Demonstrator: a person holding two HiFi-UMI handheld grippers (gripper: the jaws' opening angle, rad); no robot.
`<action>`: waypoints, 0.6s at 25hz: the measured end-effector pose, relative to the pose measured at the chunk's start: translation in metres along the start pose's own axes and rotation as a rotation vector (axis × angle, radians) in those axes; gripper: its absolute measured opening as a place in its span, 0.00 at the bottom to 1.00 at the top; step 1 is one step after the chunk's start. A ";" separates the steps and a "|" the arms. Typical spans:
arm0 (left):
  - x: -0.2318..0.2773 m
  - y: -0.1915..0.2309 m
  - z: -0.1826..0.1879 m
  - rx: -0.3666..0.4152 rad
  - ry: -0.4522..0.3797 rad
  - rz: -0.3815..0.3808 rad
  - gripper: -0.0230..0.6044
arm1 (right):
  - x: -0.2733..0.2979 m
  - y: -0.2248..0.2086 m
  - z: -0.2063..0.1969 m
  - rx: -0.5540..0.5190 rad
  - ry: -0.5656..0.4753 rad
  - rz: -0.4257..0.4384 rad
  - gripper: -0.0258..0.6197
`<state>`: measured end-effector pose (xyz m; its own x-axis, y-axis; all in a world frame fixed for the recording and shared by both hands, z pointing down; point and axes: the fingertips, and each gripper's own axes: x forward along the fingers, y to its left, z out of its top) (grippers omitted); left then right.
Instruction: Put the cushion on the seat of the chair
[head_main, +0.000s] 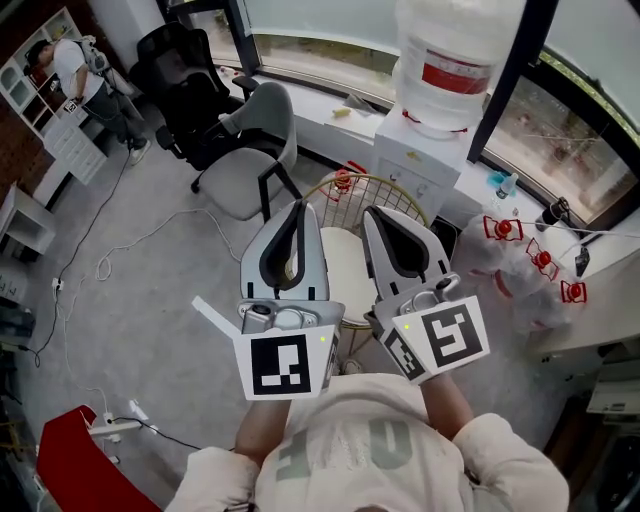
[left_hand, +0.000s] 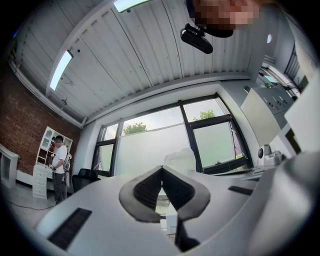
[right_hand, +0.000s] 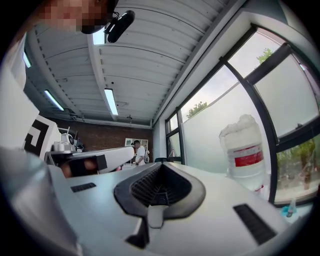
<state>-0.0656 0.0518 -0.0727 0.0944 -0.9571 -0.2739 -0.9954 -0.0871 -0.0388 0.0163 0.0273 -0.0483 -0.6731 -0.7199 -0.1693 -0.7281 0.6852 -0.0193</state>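
A chair with a gold wire back stands right in front of me, below both grippers. A white round cushion lies on its seat, showing between the two grippers, which cover its sides. My left gripper hangs above the cushion's left part. Its fingertips meet and hold nothing, as the left gripper view shows. My right gripper hangs above the cushion's right part, also shut and empty. Both point forward and slightly upward, away from the cushion.
A water dispenser with a large bottle stands just behind the chair. A grey office chair and a black one stand at the back left. Cables and a power strip lie on the floor. Plastic bags are at the right. A person stands far left.
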 end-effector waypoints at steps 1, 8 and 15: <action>-0.002 -0.001 0.000 0.000 0.000 -0.003 0.06 | -0.001 0.000 -0.001 -0.005 0.000 -0.005 0.06; -0.005 -0.005 0.000 -0.018 -0.007 -0.015 0.06 | -0.006 -0.001 -0.009 -0.005 0.008 -0.027 0.06; -0.005 0.002 -0.006 -0.012 0.021 0.001 0.06 | -0.005 -0.002 -0.011 -0.015 0.017 -0.025 0.06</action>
<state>-0.0684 0.0546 -0.0658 0.0928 -0.9629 -0.2533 -0.9957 -0.0888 -0.0270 0.0200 0.0282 -0.0369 -0.6568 -0.7386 -0.1521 -0.7463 0.6655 -0.0089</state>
